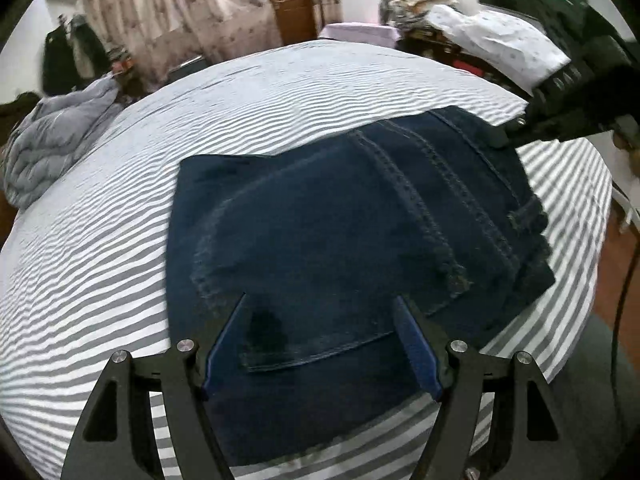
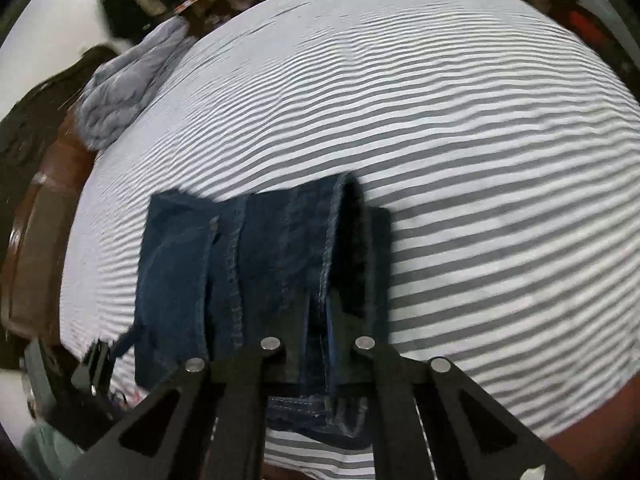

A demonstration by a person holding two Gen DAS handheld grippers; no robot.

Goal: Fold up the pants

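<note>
Dark blue jeans [image 1: 340, 232] lie folded into a compact stack on a grey-and-white striped bed [image 1: 120, 240]. My left gripper [image 1: 320, 300] is open, its blue-padded fingers [image 1: 416, 344] hovering over the near edge of the jeans, above a back pocket. My right gripper [image 2: 320, 300] is shut on a fold of the jeans [image 2: 260, 248] at their edge. It also shows in the left wrist view [image 1: 504, 136], at the far right corner of the stack.
A grey quilted jacket [image 1: 52, 144] lies at the bed's left edge. Piled bedding and clothes [image 1: 480, 32] sit beyond the far right side. A black cable [image 1: 624, 280] hangs on the right. A brown wooden headboard [image 2: 36, 240] borders the bed.
</note>
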